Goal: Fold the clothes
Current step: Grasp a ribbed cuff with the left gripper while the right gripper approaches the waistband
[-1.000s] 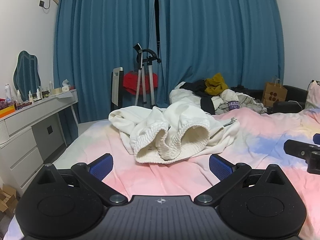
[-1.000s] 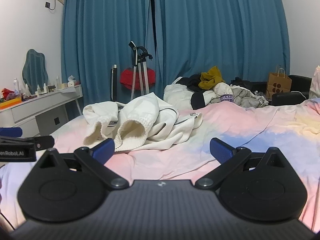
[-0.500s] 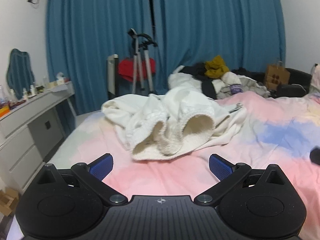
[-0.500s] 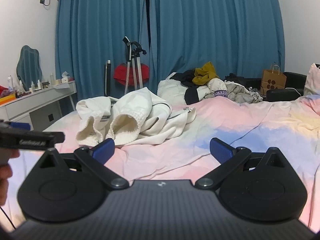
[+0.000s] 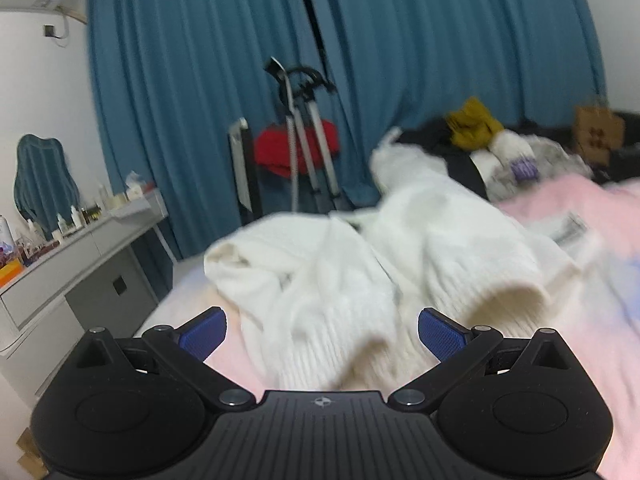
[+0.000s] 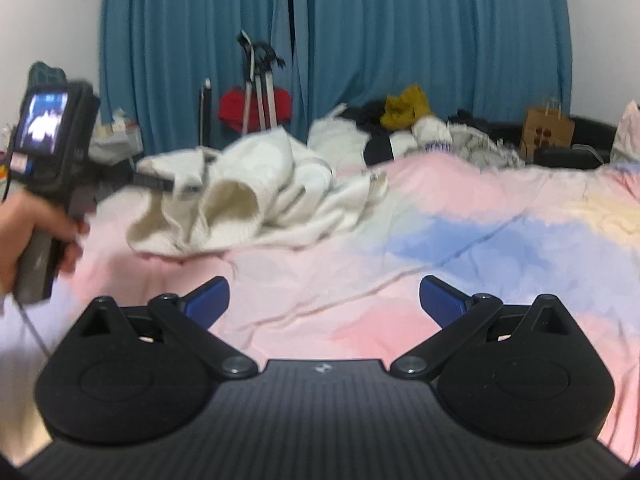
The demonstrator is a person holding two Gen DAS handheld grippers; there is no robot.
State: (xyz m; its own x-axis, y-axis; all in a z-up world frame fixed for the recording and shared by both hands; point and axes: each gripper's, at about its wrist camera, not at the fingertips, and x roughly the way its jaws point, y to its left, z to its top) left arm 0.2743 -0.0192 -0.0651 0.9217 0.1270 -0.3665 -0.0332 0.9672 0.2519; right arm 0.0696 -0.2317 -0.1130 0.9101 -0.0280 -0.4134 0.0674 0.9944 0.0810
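Note:
A crumpled white knit garment (image 5: 380,264) lies on the pink and blue bedspread (image 5: 592,320). My left gripper (image 5: 322,330) is open, its blue-padded fingers on either side of the garment's near ribbed edge, close to it. In the right wrist view the garment (image 6: 248,196) lies at the left of the bed (image 6: 440,248). My right gripper (image 6: 324,298) is open and empty over bare bedspread, well short and to the right of the garment. The left hand-held gripper (image 6: 152,179) shows there at the left, its tip at the garment's left part.
A heap of other clothes (image 6: 412,128) lies at the far end of the bed. A brown paper bag (image 6: 548,132) stands at the far right. A white dresser (image 5: 76,264) with bottles stands left. A tripod (image 5: 304,140) and blue curtains (image 5: 440,60) stand behind.
My left gripper has moved forward to the white garment, which now fills the space between its fingers. My right gripper has stayed over the bedspread. Both stay open.

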